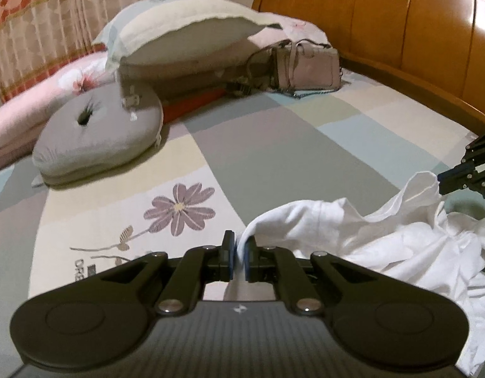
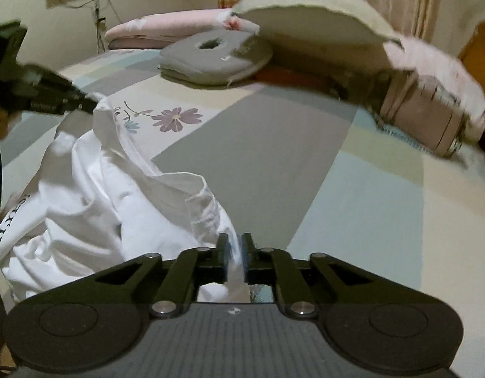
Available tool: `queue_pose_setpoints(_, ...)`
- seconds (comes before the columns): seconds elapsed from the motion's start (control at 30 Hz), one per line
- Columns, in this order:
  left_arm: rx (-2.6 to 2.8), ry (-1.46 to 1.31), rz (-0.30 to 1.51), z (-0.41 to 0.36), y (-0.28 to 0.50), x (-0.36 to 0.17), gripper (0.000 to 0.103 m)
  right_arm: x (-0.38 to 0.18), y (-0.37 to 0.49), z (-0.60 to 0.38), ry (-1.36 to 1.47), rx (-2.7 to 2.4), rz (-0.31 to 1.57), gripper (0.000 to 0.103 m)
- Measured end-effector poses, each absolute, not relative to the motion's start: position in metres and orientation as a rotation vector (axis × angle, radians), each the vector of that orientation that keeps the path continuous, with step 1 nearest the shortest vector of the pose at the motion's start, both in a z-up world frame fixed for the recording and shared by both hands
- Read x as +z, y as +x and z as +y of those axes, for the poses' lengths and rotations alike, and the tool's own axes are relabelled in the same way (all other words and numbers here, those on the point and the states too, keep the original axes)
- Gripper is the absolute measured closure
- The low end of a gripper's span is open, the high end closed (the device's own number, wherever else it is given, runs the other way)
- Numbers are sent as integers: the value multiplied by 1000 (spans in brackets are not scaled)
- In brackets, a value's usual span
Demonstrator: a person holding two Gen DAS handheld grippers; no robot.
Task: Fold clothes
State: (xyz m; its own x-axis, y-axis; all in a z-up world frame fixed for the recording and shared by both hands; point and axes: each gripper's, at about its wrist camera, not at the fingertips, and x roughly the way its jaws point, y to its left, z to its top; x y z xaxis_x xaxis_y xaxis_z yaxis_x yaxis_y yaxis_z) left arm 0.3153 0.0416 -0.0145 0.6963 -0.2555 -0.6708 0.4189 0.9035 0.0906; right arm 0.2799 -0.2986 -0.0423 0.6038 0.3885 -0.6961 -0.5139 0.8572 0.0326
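A crumpled white garment (image 1: 384,245) hangs slack between both grippers above the patchwork bed sheet (image 1: 258,157). My left gripper (image 1: 239,245) is shut on one edge of the cloth, which runs up between its blue pads. The right gripper (image 1: 444,179) shows at the right edge of the left wrist view, pinching another corner. In the right wrist view the white garment (image 2: 110,195) bunches at lower left with black lettering on it; my right gripper (image 2: 234,245) is shut on its edge, and the left gripper (image 2: 91,105) grips the far corner.
On the far side of the bed sheet (image 2: 305,145) lie a grey ring cushion (image 1: 97,138), a large pillow (image 1: 185,31), a pink quilt (image 1: 28,107) and a pinkish bag (image 1: 308,66). A wooden headboard (image 1: 400,22) runs along the right; a curtain (image 1: 53,15) hangs behind.
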Motion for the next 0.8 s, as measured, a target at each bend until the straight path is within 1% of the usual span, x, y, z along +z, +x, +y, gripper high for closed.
queue_pose_setpoints(0.03,-382,245,709,42,316,-17,99,-44,282,-302,-159,532,764,70)
queue_pose_setpoints(0.07,-384,244,710,42,317,-19,99,-44,282,-304,-144,544,769,63)
queue_pose_setpoints(0.1,-385,244,712,42,318,-21,99,-45,282,-305,-134,556,773,52)
queue_pose_setpoints(0.13,-387,243,714,42,318,-23,99,-47,283,-304,-131,564,776,48)
queue_pose_setpoints(0.23,-392,242,717,43,320,-28,99,-58,293,-295,-153,538,805,48)
queue_pose_setpoints(0.37,-394,248,720,43,320,-30,99,-70,315,-292,-43,514,870,48)
queue_pose_setpoints(0.47,-401,249,720,44,319,-29,99,-72,325,-280,-45,495,908,48)
queue_pose_setpoints(0.5,-403,253,719,45,319,-29,99,-72,327,-274,-53,488,920,49)
queue_pose_setpoints(0.57,-403,265,715,45,319,-30,99,-71,329,-265,-113,461,934,84)
queue_pose_setpoints(0.6,-394,279,711,45,319,-31,99,-70,330,-260,-153,444,939,94)
queue_pose_setpoints(0.7,-386,317,711,44,322,-34,101,-65,331,-253,-255,395,930,95)
queue_pose_setpoints(0.8,-388,321,712,45,332,-34,101,-55,341,-258,-287,350,908,95)
